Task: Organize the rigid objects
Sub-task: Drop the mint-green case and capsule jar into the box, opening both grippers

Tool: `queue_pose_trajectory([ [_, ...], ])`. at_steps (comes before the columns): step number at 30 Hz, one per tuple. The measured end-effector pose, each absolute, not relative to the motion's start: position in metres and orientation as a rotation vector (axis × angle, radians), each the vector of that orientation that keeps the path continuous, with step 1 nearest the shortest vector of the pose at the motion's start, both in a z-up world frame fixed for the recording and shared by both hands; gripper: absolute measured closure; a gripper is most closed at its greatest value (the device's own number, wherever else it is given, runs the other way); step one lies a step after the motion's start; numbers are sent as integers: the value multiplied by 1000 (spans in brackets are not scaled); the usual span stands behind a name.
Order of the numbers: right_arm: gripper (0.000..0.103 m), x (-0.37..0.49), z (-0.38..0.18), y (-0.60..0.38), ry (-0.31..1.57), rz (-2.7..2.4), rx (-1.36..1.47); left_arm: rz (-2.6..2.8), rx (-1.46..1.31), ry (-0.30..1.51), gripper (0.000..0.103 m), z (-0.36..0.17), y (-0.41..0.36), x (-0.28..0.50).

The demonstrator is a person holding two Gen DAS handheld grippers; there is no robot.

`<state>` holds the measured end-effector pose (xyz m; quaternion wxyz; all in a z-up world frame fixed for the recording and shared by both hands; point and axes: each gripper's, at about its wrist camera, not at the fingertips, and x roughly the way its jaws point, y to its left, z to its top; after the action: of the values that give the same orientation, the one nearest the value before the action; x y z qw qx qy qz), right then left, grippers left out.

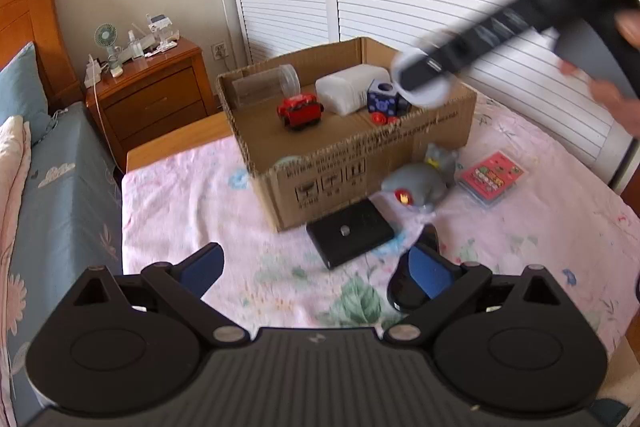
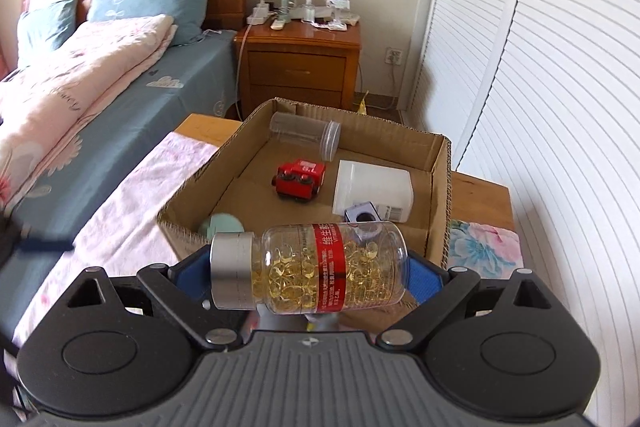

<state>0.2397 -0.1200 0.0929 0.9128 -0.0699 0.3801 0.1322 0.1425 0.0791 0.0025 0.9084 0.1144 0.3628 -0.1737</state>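
Note:
An open cardboard box [image 1: 360, 163] stands on a table with a floral cloth; it also shows in the right wrist view [image 2: 438, 187]. In it lie a red toy car [image 1: 300, 111] [image 2: 300, 181], a clear jar [image 1: 266, 83] [image 2: 306, 133], a white container [image 1: 348, 91] [image 2: 374, 193] and a blue cube [image 1: 380, 95] [image 2: 364, 217]. My right gripper [image 2: 310, 267] is shut on a clear capsule bottle [image 2: 308, 271] with a silver cap and red label, held sideways above the box's near edge. My left gripper [image 1: 316, 267] is open and empty above the cloth, near a black box [image 1: 350, 237].
A grey plush toy [image 1: 418, 183] and a red card pack [image 1: 494, 177] lie on the cloth right of the box. A mint round thing [image 2: 222, 227] sits at the box's near corner. A nightstand [image 2: 298, 63] and a bed [image 2: 100, 99] stand behind, louvred doors to the right.

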Motion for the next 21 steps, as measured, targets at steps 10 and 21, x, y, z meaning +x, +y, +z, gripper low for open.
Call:
queue_pose_trajectory([
  [10, 4, 285, 81, -95, 816, 180, -113, -348, 149, 762, 4, -6, 97, 126],
  [21, 0, 262, 85, -105, 788, 181, -94, -305, 100, 749, 3, -9, 116, 125],
])
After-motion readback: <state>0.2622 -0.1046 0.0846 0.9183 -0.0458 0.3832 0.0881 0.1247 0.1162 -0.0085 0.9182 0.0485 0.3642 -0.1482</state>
